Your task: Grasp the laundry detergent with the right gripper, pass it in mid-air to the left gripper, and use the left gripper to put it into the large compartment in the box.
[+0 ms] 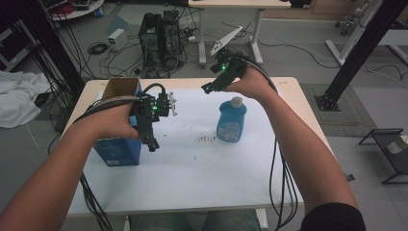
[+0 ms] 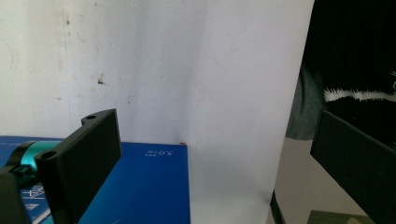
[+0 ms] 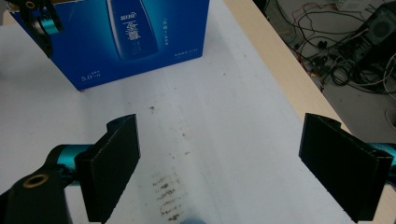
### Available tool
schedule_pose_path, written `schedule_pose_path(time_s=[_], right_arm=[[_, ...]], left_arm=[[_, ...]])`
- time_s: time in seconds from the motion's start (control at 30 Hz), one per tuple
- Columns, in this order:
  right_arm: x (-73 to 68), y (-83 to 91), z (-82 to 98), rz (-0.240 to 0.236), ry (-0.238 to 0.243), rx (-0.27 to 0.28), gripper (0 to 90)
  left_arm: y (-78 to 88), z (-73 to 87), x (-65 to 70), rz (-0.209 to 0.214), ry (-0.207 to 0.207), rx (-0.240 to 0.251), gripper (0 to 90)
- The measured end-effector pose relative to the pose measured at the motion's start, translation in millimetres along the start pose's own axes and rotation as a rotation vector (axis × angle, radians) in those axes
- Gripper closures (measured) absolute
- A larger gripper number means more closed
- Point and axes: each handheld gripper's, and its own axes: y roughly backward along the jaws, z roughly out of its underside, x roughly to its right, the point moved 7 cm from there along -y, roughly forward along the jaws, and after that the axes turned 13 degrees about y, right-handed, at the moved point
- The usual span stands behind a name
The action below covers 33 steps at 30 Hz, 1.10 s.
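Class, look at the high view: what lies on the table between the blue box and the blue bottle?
Between the box and the bottle lies bare white table cover, marked by a patch of small dark specks near the bottle. The high view shows this.

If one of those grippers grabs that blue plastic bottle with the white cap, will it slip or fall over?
The blue plastic bottle with the white cap stands upright and is taller than its base, so a sideways nudge near the cap could probably tip it. Its smooth, rounded sides may slide between flat jaws. The plastic likely flexes a little when squeezed rather than cracking.
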Motion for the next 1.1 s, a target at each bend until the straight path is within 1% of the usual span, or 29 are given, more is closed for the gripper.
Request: schedule_pose_path(time_s=[0.17, 0.2, 0.23, 0.27, 0.37, 0.4, 0.47, 0.5, 0.53, 0.63, 0.67, 0.7, 0.73, 0.8, 0.87, 1.0, 1.1], right_arm=[[5.1, 9.7, 14.3, 0.013, -0.021, 0.006, 11.6], [6.2, 12.6, 18.4, 0.016, -0.025, 0.013, 11.6], [7.0, 15.5, 21.7, 0.021, -0.030, 0.016, 11.6], [7.3, 18.3, 24.9, 0.026, -0.039, 0.020, 11.6], [7.7, 26.9, 33.4, 0.027, -0.051, 0.041, 11.6], [8.0, 30.5, 36.8, 0.025, -0.042, 0.048, 11.6], [6.4, 36.8, 42.5, 0.032, -0.044, 0.055, 11.6], [5.3, 41.0, 46.3, 0.033, -0.045, 0.057, 11.6], [4.6, 43.3, 48.5, 0.034, -0.048, 0.060, 11.6], [1.3, 53.8, 57.9, 0.043, -0.054, 0.078, 11.6], [0.2, 56.2, 60.1, 0.046, -0.055, 0.082, 11.6], [-1.4, 59.2, 63.2, 0.049, -0.056, 0.087, 11.6], [-3.2, 61.8, 66.6, 0.050, -0.058, 0.092, 11.6], [-7.4, 66.4, 74.3, 0.055, -0.063, 0.100, 11.6], [-10.8, 69.2, 79.8, 0.053, -0.062, 0.099, 11.6], [-16.7, 72.9, 90.9, 0.056, -0.060, 0.095, 11.6], [-19.8, 74.0, 98.6, 0.058, -0.065, 0.090, 11.6]], left_arm=[[-1.0, -1.0, -0.7, 0.004, 0.002, -0.003, 1.8], [-0.3, -1.1, -1.6, -0.003, -0.011, -0.014, 1.8], [-1.0, -2.1, -0.5, 0.002, 0.000, -0.005, 1.8], [-0.5, -2.9, -0.7, 0.000, -0.006, -0.012, 1.8], [0.7, -4.7, 0.0, 0.001, -0.002, -0.013, 1.8], [1.7, -5.3, 0.1, 0.001, -0.004, -0.014, 1.8], [3.4, -6.3, -0.4, -0.007, -0.003, -0.013, 1.8], [4.7, -6.3, -1.0, -0.007, -0.011, -0.023, 1.8], [4.3, -7.2, -0.3, -0.006, 0.000, -0.012, 1.7], [4.5, -8.9, 0.2, -0.008, -0.004, -0.016, 1.8], [4.2, -9.3, 0.3, -0.015, -0.005, -0.016, 1.7], [3.9, -9.7, 1.1, -0.006, -0.005, -0.019, 1.7], [4.2, -9.8, 0.8, -0.010, -0.013, -0.027, 1.8], [4.0, -10.5, 1.2, -0.008, -0.011, -0.028, 1.8], [4.2, -10.9, 0.4, -0.017, -0.012, -0.029, 1.8], [5.2, -12.3, 0.2, -0.021, -0.014, -0.027, 1.8], [4.7, -12.9, 1.4, -0.013, -0.008, -0.024, 1.7]])
